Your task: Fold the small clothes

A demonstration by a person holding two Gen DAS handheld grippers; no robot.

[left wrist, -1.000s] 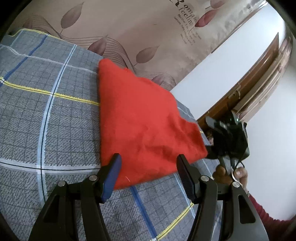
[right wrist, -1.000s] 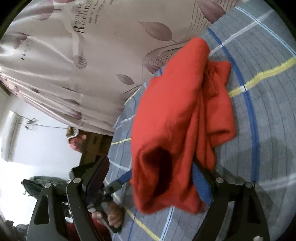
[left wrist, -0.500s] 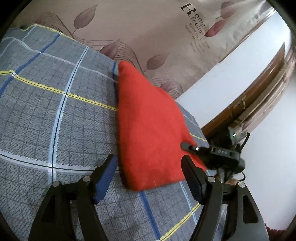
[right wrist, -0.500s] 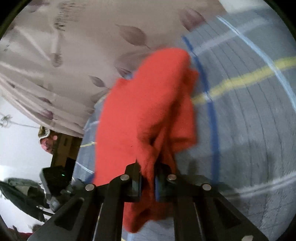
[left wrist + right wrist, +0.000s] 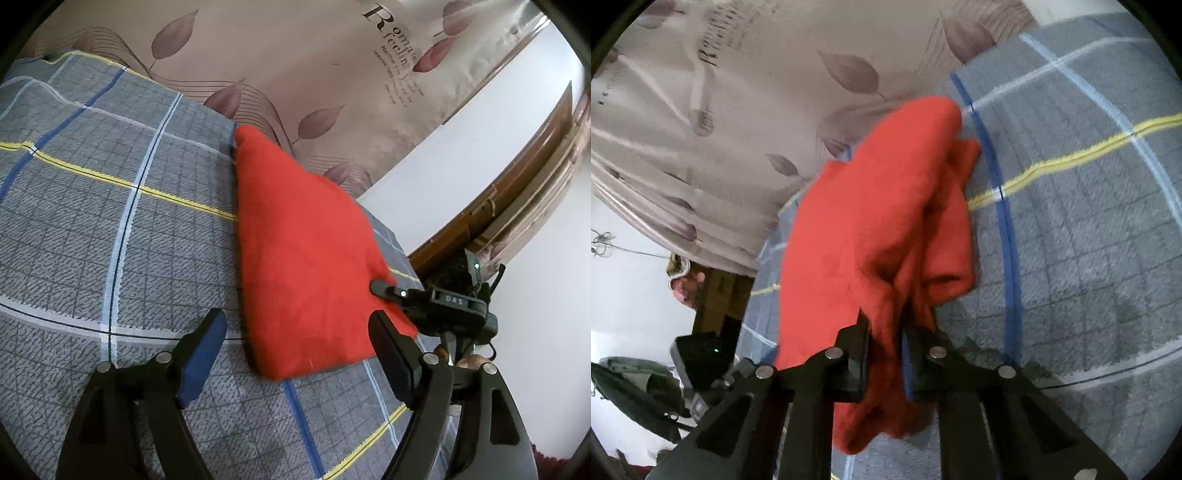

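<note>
- The red garment (image 5: pixel 306 258) lies folded on a bed covered with a grey plaid sheet (image 5: pixel 110 229), close to the sheet's far edge where a beige leaf-print curtain (image 5: pixel 295 66) hangs behind it.
- From the left wrist view it shows a smooth, flat top layer that narrows to a point toward the curtain and widens toward the camera.
- The left gripper (image 5: pixel 295 354) hovers just before the garment's near edge; its jaws stand wide and are opening, with nothing pressed between them. The blue-padded finger sits over bare sheet, and the other overlaps the cloth's near right corner in the picture.
- The right gripper (image 5: pixel 886 332) has its jaws nearly together, opening slightly, pinched on a bunched fold of the red garment (image 5: pixel 871 236); cloth spills past the pads and hangs below them.
- From the right wrist view the garment looks rumpled, with loose layers showing on the side toward the blue stripe.
- In the left wrist view the right gripper (image 5: pixel 384 286) reaches in at the garment's right edge, with a person's fingers (image 5: pixel 472 360) below it.
- A wooden door frame (image 5: pixel 517 177) and white wall stand beyond the bed.
</note>
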